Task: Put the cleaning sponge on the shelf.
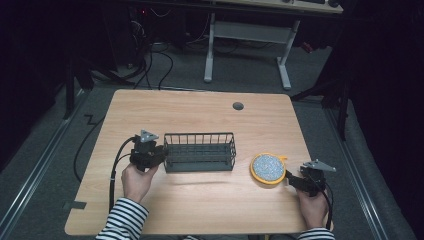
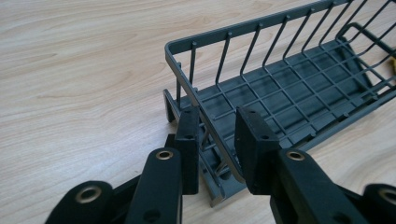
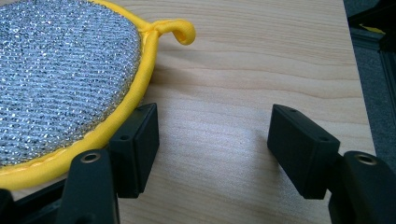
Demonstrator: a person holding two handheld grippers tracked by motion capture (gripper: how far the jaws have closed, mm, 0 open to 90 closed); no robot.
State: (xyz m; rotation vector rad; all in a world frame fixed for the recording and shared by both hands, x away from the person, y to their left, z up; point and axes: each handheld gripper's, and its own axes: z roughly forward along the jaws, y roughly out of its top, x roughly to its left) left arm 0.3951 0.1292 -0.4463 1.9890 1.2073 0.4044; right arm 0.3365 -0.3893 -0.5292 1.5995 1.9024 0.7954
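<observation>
1. Right gripper (image 3: 212, 140): jaws wide, nothing between them, beside the yellow-rimmed scrubber pad (image 3: 56, 74). Pad looks soft and light; take it by the rim.
2. Left gripper (image 2: 217, 135): jaws narrow, clamped on the end rim of the wire basket (image 2: 289, 84) at mid-table (image 1: 200, 115). Basket looks stiff and light; the rim wire gives a sure hold.

Table (image 1: 200, 210) is pale wood-grain, smooth & matt; basket (image 2: 280, 88) is dark grey coated wire, slightly satin; round scrubber pad (image 3: 56, 79) has glittery silver mesh, rough-looking, w/ yellow cloth edging; gripper pads (image 3: 135, 144) look matt black plastic.
</observation>
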